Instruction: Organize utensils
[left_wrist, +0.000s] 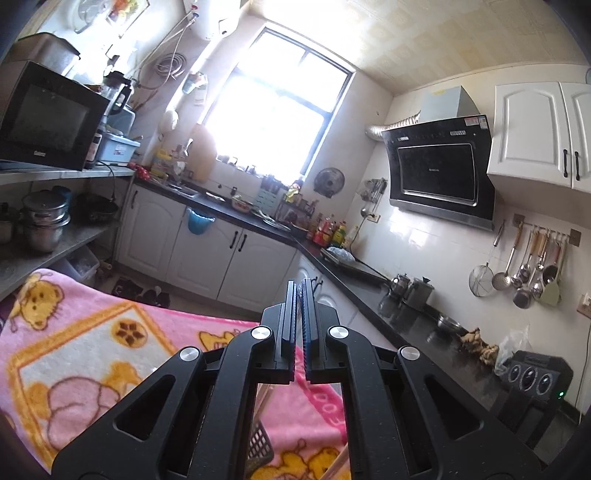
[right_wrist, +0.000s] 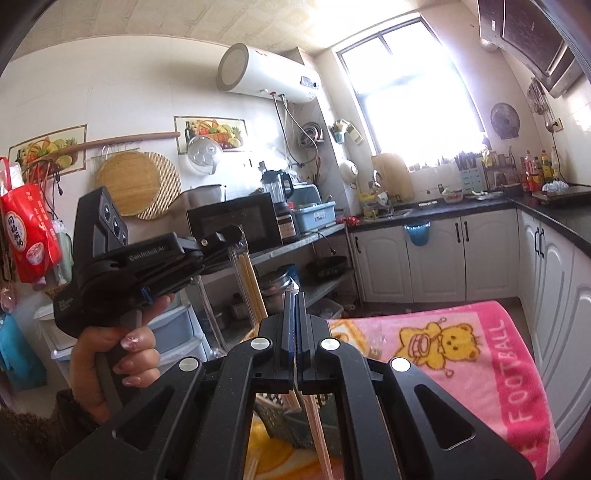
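Bamboo chopsticks (right_wrist: 251, 280) in clear sleeve pinched by left tool (right_wrist: 231, 236), right tool (right_wrist: 295, 295) clamped on sleeve's edge above pink blanket (right_wrist: 480, 354), likely for unwrapping

Pink bear blanket (left_wrist: 92, 343) carries dark mesh basket (right_wrist: 288, 421).

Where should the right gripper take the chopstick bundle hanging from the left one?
Mid-length on the chopstick bundle, below the left gripper, coming level from the side of the right gripper, jaws across the sticks: it hangs near upright, top clamped, lower length bare.
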